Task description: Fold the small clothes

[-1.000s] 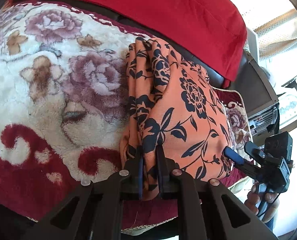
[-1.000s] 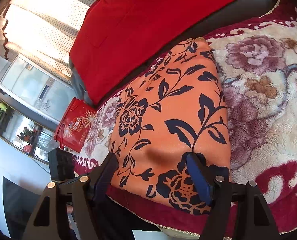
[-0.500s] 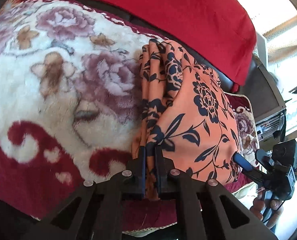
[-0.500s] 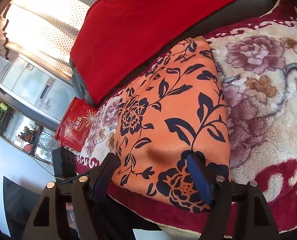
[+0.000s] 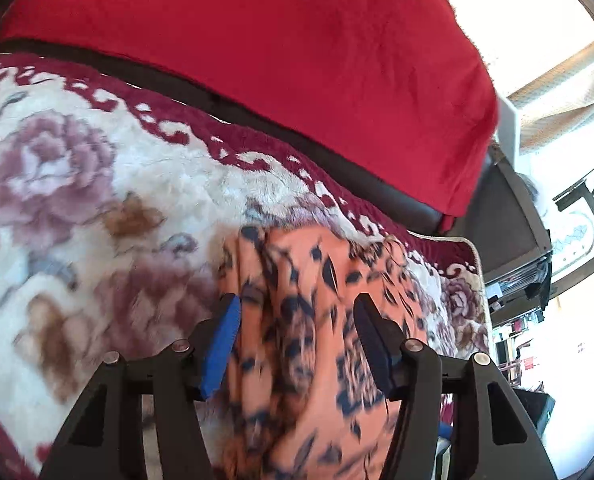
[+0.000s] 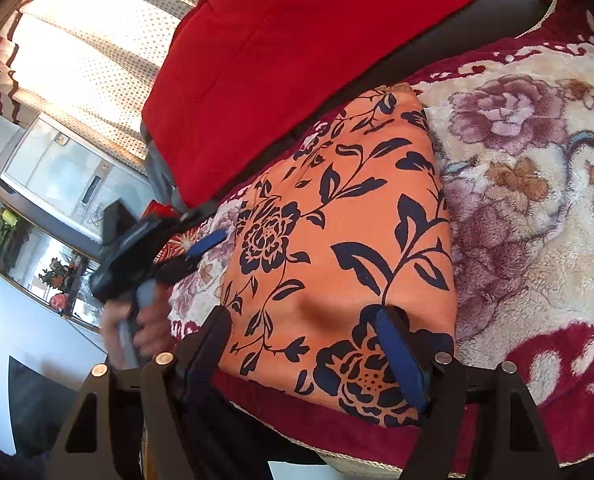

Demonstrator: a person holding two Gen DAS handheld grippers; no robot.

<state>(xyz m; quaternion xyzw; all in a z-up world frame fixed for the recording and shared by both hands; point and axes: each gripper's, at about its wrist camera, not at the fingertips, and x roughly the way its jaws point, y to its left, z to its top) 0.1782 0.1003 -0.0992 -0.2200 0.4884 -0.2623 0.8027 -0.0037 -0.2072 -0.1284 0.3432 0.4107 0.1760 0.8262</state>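
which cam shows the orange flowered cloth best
The right wrist view: the orange flowered cloth lies sharp and nearly whole, folded flat on the plush blanket. The left wrist view shows it blurred and bunched, partly cut off behind the fingers.

Left gripper (image 5: 297, 320) fingers opening; right gripper (image 6: 305, 344) seemingly spread wide.

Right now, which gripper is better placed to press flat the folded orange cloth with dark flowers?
Probably the right gripper: its open jaws straddle the near edge of the orange floral cloth. The left gripper is opening, the cloth blurred between its jaws.
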